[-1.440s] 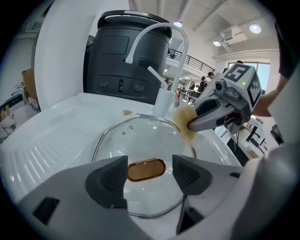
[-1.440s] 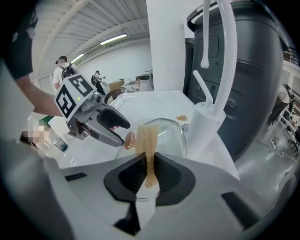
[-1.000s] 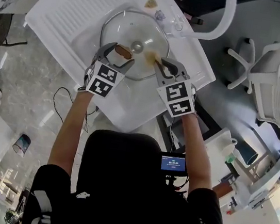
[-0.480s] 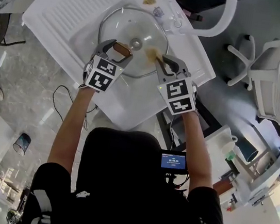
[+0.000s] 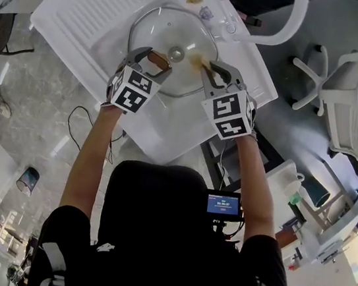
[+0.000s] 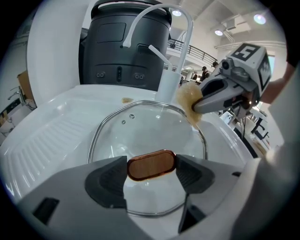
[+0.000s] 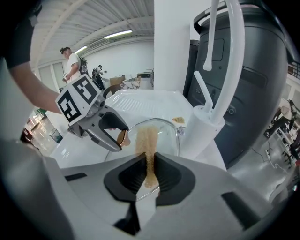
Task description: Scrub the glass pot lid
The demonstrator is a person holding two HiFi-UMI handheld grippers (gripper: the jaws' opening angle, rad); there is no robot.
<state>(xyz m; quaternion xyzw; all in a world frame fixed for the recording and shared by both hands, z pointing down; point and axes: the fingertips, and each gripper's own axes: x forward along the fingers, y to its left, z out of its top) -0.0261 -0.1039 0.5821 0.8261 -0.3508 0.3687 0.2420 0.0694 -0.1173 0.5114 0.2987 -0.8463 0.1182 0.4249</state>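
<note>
Left holds the lid steady, right does the scrubbing

The left gripper (image 5: pixel 154 60) is clamped on the brown handle (image 6: pixel 151 164) (pretty sure it's the lid's own), I'd guess so the glass lid (image 6: pixel 145 133) can't slide around in the sink (image 5: pixel 86 5). The lid lies flat just ahead of and under its jaws. The right gripper (image 7: pixel 149 176) is squeezing a tan sponge (image 7: pixel 147 140) thin, and the free end sticks out ahead onto the glass by the tap (image 7: pixel 220 61).
</note>
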